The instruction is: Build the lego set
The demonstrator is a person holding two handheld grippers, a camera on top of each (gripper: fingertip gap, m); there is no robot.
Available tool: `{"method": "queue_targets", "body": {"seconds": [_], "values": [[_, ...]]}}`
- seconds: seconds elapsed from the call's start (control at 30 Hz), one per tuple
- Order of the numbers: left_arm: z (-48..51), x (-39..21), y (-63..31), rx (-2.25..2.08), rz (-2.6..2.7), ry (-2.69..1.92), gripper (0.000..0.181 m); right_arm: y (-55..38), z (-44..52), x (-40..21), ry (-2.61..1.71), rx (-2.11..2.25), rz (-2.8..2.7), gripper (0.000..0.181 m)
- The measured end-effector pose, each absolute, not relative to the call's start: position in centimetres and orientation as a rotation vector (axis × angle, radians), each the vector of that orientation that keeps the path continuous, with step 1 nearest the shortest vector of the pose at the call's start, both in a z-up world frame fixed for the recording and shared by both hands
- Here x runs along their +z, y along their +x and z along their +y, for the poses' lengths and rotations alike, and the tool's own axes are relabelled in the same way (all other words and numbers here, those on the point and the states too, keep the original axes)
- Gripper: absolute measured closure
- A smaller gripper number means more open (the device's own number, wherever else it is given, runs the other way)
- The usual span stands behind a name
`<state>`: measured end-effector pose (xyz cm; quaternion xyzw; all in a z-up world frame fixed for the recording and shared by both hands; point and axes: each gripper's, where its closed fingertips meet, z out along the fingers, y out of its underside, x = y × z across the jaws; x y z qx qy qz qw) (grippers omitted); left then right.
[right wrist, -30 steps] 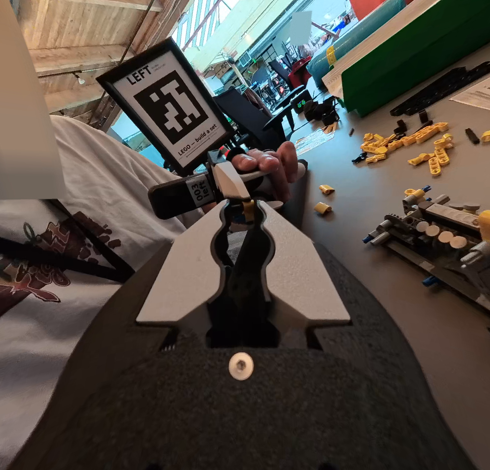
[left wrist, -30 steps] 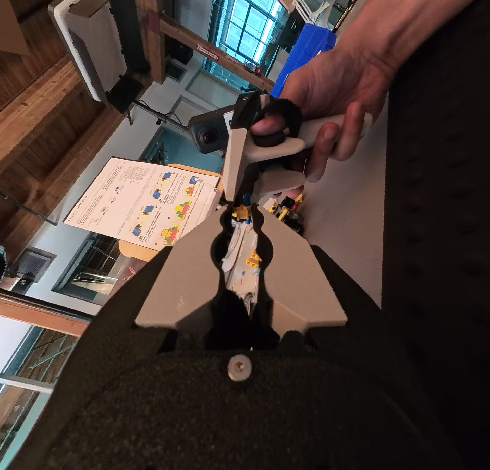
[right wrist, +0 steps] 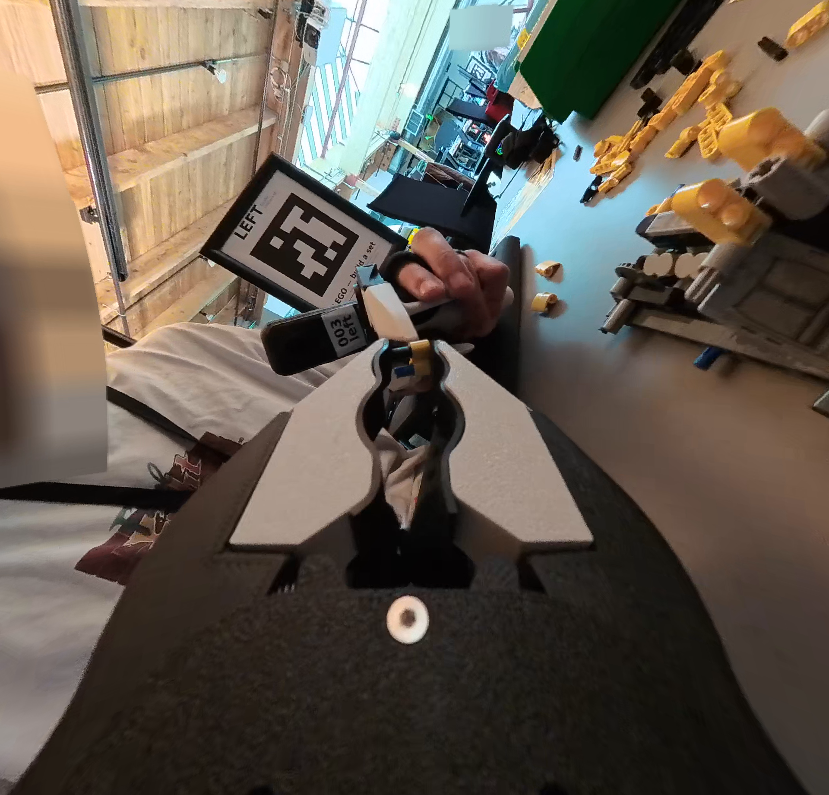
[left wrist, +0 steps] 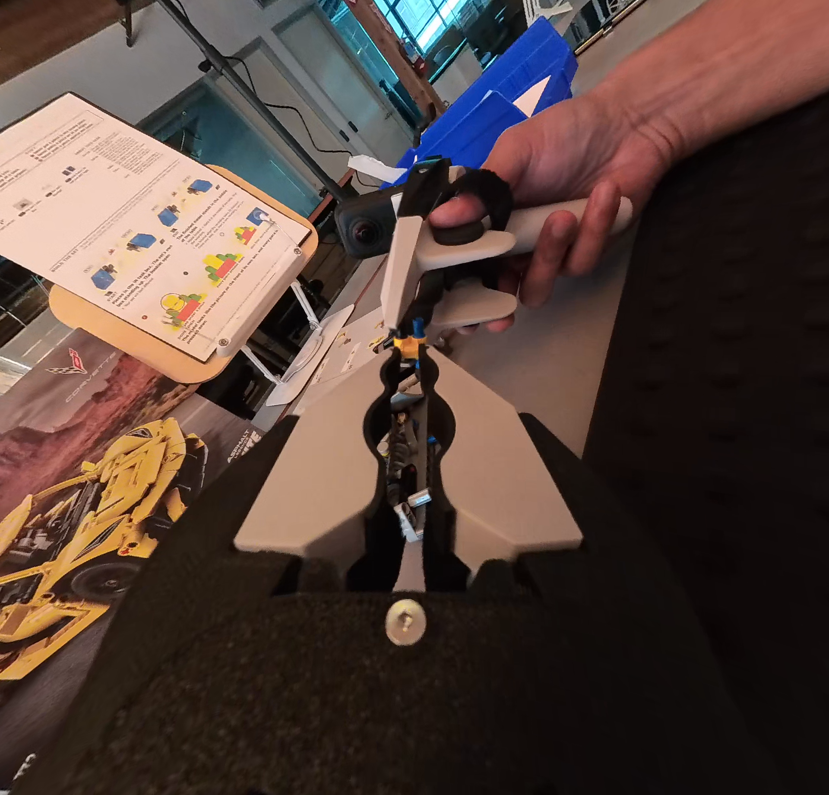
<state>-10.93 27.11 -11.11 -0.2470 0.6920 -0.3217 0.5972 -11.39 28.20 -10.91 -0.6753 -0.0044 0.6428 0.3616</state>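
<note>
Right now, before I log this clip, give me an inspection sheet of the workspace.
Surface: grey tabletop, bare in its near part.
Job's things: small yellow-and-blue lego piece pinched between both grippers' tips; grey partly built lego chassis; loose yellow lego pieces.
Clutter: yellow-car set box, green bin, blue bin.
Grippers: left gripper and right gripper both shut on the piece.
Cables: black cable on the back wall.
Surroundings: instruction sheet on a stand, framed marker card, windows.
</note>
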Motion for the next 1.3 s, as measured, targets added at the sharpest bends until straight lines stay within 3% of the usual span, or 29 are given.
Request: {"method": "queue_targets", "body": {"seconds": [0.3,0.43,0.7,0.87,1.3], "values": [[27.8,-11.0,-10.8,-0.919,1.647,-0.738,0.173,-11.4,28.8,-10.9,-1.727,1.593,-0.001,0.164],[29.9,-9.0,-11.0,-1.164,1.493,-0.989,0.173,-10.2,29.3,-9.2,-1.619,1.505,-0.002,0.149],[31.7,-7.7,-12.5,-2.041,1.003,-1.808,0.173,-10.3,30.1,-8.9,-1.622,0.649,-0.379,0.146],[32.0,-9.2,-12.9,-2.29,0.622,-2.078,0.173,-11.5,30.5,-9.8,-1.676,0.307,-0.499,0.151],[31.1,-10.0,-12.7,-2.388,0.374,-2.129,0.173,-12.6,31.2,-10.5,-1.767,0.219,-0.321,0.171]]}}
